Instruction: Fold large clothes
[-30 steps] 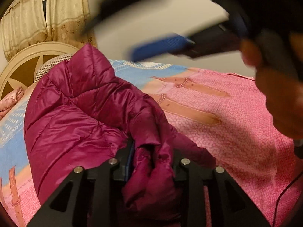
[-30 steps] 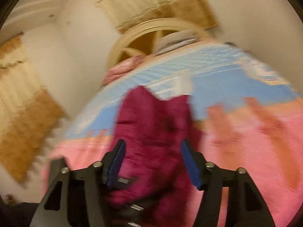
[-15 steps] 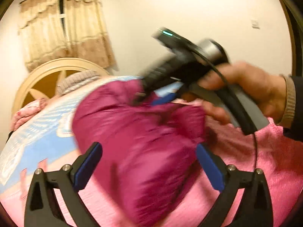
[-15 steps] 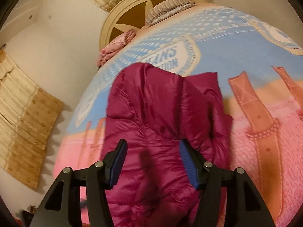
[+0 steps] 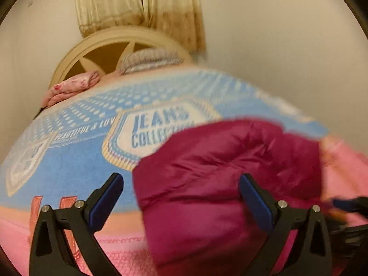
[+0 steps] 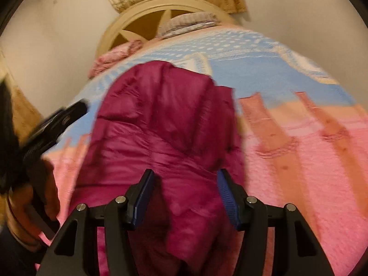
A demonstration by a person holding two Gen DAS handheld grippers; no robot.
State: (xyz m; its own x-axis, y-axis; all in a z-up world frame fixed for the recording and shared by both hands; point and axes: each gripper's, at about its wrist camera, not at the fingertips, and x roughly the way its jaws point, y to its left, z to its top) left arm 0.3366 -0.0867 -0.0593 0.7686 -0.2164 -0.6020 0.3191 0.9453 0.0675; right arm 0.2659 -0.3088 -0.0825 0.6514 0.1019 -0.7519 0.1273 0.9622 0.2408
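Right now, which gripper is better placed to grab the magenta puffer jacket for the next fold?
Probably the right gripper: its open blue pads straddle a raised fold of the magenta puffer jacket. The left gripper is open wider, with the jacket's edge off-centre.

We hold our left tool (image 5: 181, 197) with its blue-padded fingers (image 5: 105, 200) spread wide and nothing pinched between them. Our right tool (image 6: 185, 194) is parted too, less widely — pads clear on both sides. From the right wrist view, our left hand (image 6: 39, 193) grips its handle, blurred.
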